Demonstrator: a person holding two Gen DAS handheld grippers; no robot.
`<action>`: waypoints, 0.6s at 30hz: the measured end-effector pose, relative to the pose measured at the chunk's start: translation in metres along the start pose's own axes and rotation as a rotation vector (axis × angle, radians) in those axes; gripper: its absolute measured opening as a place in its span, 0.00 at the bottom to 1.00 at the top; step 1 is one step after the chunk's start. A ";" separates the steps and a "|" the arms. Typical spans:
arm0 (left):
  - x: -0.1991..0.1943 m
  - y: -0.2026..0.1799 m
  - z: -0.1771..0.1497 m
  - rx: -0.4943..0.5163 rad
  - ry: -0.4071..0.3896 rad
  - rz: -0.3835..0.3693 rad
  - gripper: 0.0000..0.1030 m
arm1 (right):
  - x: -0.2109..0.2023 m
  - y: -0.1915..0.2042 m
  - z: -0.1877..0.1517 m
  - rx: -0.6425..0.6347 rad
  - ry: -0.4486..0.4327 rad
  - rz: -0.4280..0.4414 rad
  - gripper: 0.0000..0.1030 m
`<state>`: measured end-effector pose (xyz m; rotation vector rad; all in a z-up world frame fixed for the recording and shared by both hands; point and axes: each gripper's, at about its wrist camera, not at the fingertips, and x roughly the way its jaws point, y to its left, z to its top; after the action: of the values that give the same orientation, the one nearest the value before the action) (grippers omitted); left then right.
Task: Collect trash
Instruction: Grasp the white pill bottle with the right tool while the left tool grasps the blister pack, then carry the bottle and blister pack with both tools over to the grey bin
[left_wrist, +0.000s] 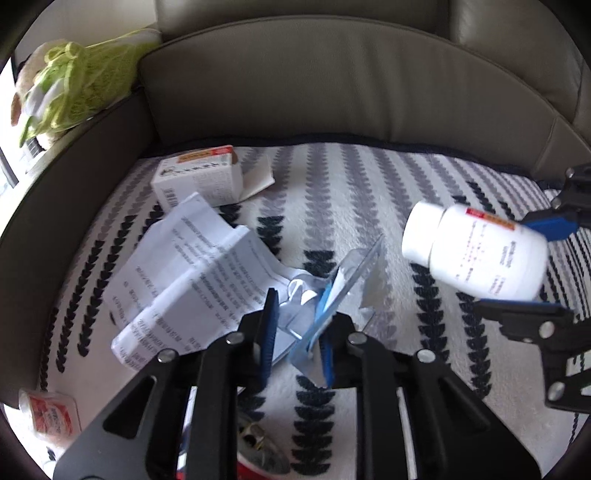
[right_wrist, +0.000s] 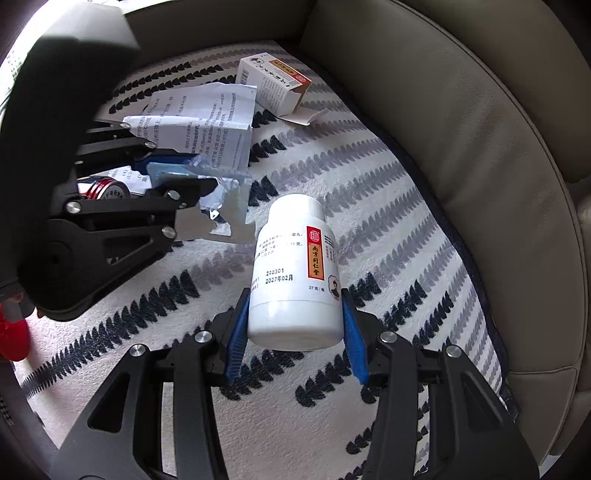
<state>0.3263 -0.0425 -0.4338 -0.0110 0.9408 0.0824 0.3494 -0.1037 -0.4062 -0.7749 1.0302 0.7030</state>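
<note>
1. Left gripper (left_wrist: 299, 325) is clamped on a clear blister pack (left_wrist: 332, 288), beside a crumpled leaflet (left_wrist: 192, 266) on the patterned cushion (left_wrist: 332, 192).
2. Right gripper (right_wrist: 295, 332) grips a white medicine bottle (right_wrist: 295, 273) above the cushion.
3. Farther back, a medicine box (right_wrist: 273, 85) lies by the sofa back (right_wrist: 461, 129).
</note>
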 end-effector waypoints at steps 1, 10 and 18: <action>-0.007 0.004 -0.001 -0.020 -0.011 0.008 0.20 | -0.002 0.002 0.002 -0.004 -0.002 0.003 0.43; -0.057 0.044 -0.008 -0.149 -0.079 0.047 0.20 | -0.018 0.032 0.042 -0.068 -0.036 0.032 0.43; -0.087 0.113 -0.022 -0.246 -0.063 0.086 0.20 | -0.036 0.075 0.091 -0.116 -0.058 0.079 0.43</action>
<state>0.2486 0.0635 -0.3737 -0.1946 0.8635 0.2760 0.3189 0.0068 -0.3620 -0.8124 0.9783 0.8537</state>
